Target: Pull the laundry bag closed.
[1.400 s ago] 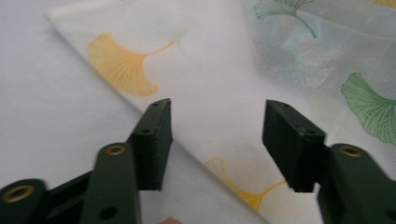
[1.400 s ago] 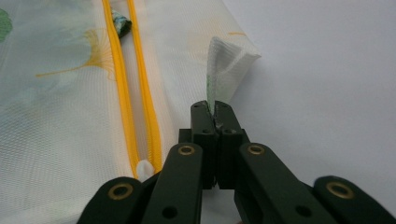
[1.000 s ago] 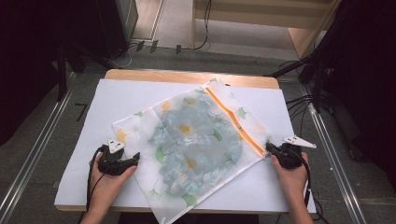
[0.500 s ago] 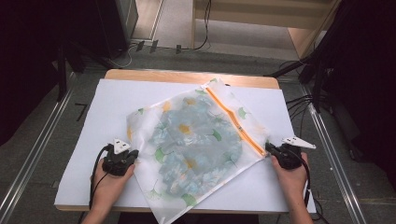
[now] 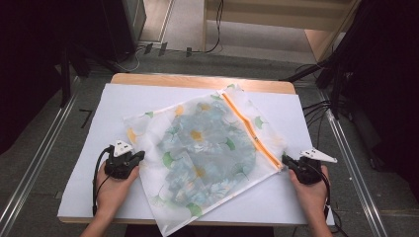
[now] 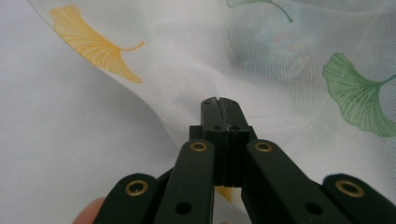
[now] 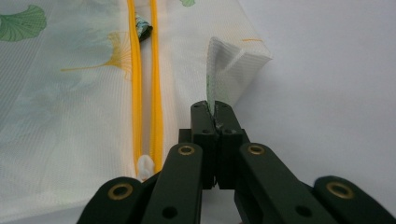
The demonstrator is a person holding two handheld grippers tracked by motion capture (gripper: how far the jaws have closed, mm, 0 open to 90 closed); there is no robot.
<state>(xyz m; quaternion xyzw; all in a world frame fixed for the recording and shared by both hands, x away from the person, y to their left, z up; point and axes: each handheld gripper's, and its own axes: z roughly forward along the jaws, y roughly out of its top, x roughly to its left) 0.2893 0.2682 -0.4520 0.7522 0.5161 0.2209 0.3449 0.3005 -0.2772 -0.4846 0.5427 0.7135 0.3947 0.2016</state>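
My left gripper (image 5: 132, 159), just closing on the mesh bag (image 5: 207, 148) edge, is pinching alongside the right gripper (image 5: 291, 164) clamping its corner, so I'm pulling evenly.

both grippers clamped, hands low at the near edge

left gripper (image 5: 134, 159) and right gripper (image 5: 288, 161) have jaws pressed together; each hand (image 5: 114, 190) wraps its gripper from behind.

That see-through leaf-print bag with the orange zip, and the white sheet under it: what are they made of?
The translucent white leaf-print mesh bag looks like fine synthetic netting: a woven grid shows up close, and a blue floral cloth shows through. Its orange zipper looks like plastic coil on fabric tape, though that is less certain. The matte white table cover seems to be paper or thin board, smooth and unwrinkled; which one is unclear.
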